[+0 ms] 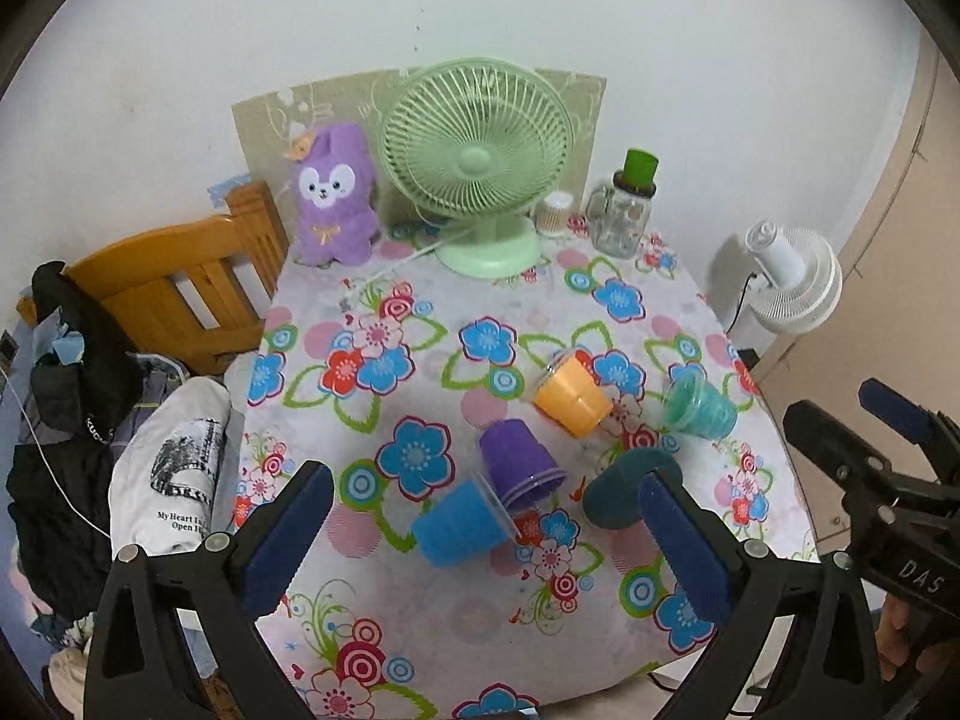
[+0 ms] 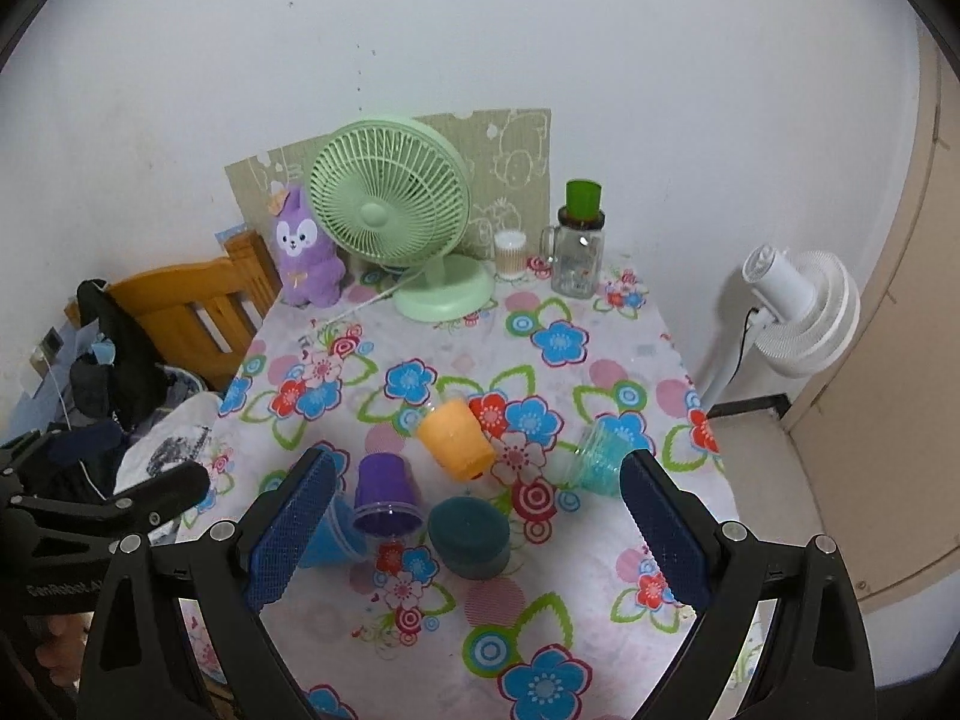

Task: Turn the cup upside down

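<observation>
I judge one cup done: the dark cup [image 2: 469,537] sits inverted between my right jaws. The purple cup [image 2: 384,495], blue cup [image 1: 459,525], orange cup [image 2: 456,435] and teal cup [image 2: 597,459] lie tipped; both jaws open, empty.

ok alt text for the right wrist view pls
Open right gripper hovers over a floral table above five small cups: blue, purple, orange and teal tipped over, dark teal one upside down. A green fan stands behind.

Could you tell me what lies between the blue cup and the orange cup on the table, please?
The purple cup lies between the blue cup and the orange cup, its rim against the blue one. The left wrist view shows this best.
</observation>
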Action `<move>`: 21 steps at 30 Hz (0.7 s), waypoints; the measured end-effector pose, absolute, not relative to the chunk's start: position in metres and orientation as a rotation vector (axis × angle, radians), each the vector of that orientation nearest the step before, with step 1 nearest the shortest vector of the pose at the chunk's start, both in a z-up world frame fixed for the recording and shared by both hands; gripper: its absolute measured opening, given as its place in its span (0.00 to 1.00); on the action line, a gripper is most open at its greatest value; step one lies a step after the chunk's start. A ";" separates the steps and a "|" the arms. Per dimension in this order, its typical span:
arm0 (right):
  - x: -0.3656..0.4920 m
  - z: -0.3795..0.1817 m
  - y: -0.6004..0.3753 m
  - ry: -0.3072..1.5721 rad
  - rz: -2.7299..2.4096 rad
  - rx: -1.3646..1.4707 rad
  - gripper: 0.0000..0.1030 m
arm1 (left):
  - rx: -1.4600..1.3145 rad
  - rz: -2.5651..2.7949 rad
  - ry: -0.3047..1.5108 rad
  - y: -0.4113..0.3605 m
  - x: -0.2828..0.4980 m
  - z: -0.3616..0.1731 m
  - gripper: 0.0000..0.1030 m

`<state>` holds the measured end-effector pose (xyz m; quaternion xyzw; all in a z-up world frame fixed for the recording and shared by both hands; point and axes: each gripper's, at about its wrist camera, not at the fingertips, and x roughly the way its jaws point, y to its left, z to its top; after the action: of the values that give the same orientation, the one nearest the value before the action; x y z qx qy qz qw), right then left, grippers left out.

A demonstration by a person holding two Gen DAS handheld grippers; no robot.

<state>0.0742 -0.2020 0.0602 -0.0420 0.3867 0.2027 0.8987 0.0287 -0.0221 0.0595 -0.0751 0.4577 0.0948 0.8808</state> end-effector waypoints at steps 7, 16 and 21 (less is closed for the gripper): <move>0.065 0.070 -0.203 0.776 0.415 -0.073 0.94 | -0.179 0.198 0.923 -0.023 0.022 0.073 1.00; 0.067 0.068 -0.203 0.790 0.405 -0.053 0.94 | -0.182 0.199 0.922 -0.028 0.023 0.072 1.00; 0.068 0.069 -0.200 0.782 0.394 -0.058 0.94 | -0.172 0.205 0.921 -0.028 0.023 0.073 1.00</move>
<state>0.0679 -0.2001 0.0694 -0.0283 0.3788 0.1906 0.9052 0.0235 -0.0276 0.0727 -0.0827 0.4429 0.0988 0.8872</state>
